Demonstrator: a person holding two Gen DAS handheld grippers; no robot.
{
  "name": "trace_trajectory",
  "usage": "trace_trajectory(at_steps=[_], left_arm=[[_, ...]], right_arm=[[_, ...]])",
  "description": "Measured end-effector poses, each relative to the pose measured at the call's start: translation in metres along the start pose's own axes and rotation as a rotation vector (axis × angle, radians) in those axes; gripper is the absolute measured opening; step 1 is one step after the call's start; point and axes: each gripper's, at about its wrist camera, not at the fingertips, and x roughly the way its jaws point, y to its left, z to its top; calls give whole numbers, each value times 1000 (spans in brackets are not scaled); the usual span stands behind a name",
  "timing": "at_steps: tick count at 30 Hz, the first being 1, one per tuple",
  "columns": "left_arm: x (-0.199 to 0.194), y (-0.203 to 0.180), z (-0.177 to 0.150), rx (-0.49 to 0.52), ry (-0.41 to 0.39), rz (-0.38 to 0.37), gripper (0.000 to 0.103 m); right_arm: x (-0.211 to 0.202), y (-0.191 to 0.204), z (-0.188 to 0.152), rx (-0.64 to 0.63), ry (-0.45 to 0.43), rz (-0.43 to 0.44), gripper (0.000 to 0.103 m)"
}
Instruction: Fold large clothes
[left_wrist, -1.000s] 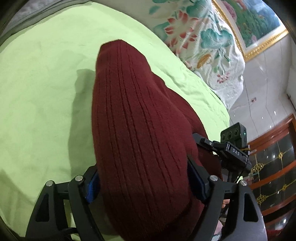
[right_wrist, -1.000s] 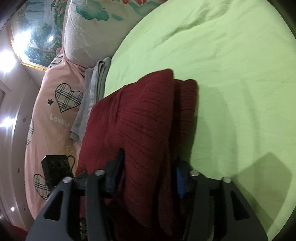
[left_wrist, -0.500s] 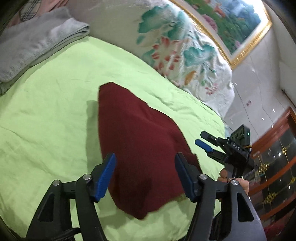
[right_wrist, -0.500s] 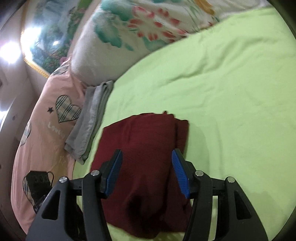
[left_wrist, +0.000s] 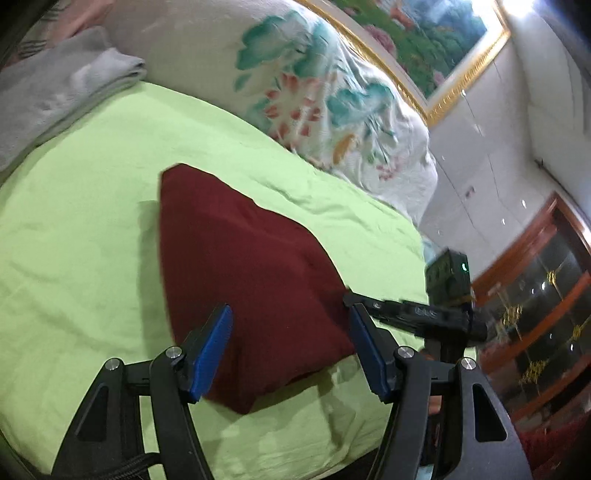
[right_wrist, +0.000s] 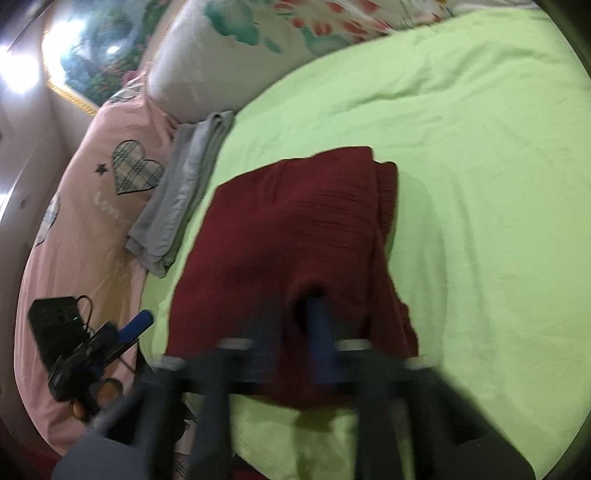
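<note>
Nearest in the left wrist view, the left gripper (left_wrist: 290, 347) is seen with black angular arms and flat blue ribbed pads; its jaws stand apart, nothing is pressed between them, and the cloth lies beyond and below. In the right wrist view, the right gripper (right_wrist: 314, 325) is blurred; its jaws have just been closing and the blue pads are seen drawn together, with no cloth visibly pinched, the tips standing over the near part of the garment.

The folded dark red sweater (left_wrist: 243, 266), a ribbed knit with a roughly rectangular outline and stacked layers shown along its right edge, is laid flat on the lime-green bedsheet (left_wrist: 81, 236), which is lightly creased cotton-like fabric.

Left of the sweater, a folded grey garment (right_wrist: 181, 192) of soft, thick cloth is noted at the sheet's edge, beside a pink quilt (right_wrist: 74, 229) with a plaid heart patch. Farther off, a white floral quilt (left_wrist: 303, 92) is bunched, with a gold-framed picture (left_wrist: 436, 44) behind it.
</note>
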Motion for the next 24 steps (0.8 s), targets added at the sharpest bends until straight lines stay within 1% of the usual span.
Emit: trace_trajectory(at_steps=[2, 3, 4, 5, 6, 7, 9, 10, 11, 12, 13, 14, 15, 16, 17, 18, 20, 21, 22, 24], left_arm=[[7, -7, -1, 34, 23, -6, 64], [10, -9, -2, 43, 35, -6, 64], [16, -9, -6, 53, 60, -8, 64], [21, -9, -9, 59, 79, -7, 64], [25, -8, -12, 63, 91, -2, 64], [29, -6, -16, 64, 103, 0, 64], [37, -2, -20, 63, 123, -4, 64], [40, -1, -22, 59, 129, -7, 64], [42, 0, -23, 56, 133, -9, 64], [43, 1, -23, 56, 134, -5, 64], [41, -1, -22, 63, 136, -1, 64], [39, -2, -21, 67, 139, 1, 64], [36, -4, -20, 67, 141, 1, 64], [30, -6, -18, 68, 136, -8, 64], [25, -9, -15, 70, 126, -21, 64], [18, -10, -12, 74, 108, -29, 64], [8, -12, -4, 81, 66, -28, 64], [7, -9, -2, 80, 63, -29, 64], [10, -5, -1, 73, 68, -14, 64], [20, 3, -2, 52, 99, -1, 64]], right_arm=[[-15, 3, 3, -12, -83, 62, 4], [-29, 8, 3, -57, -144, 97, 4], [-37, 13, 0, -103, -180, 78, 4], [-41, 14, -4, -135, -188, 45, 4], [-38, 10, -7, -136, -170, 30, 4], [-30, 0, -11, -117, -133, 11, 4], [-8, -17, -22, -102, -50, -71, 4], [1, -23, -25, -97, -7, -80, 4], [7, -27, -28, -81, 22, -66, 5], [5, -28, -28, -60, 17, -51, 7], [-2, -29, -25, -28, 0, -13, 7], [-13, -29, -19, 6, -32, 48, 8], [-25, -29, -12, 32, -74, 99, 18], [-31, -28, -6, 40, -99, 116, 24], [-37, -27, 4, 38, -126, 124, 34], [-37, -25, 15, 31, -129, 97, 34], [-23, -23, 32, 19, -98, 51, 34], [-12, -24, 40, 20, -76, 35, 34], [-2, -27, 45, 30, -57, 17, 34], [21, -39, 55, 65, -11, -19, 33]])
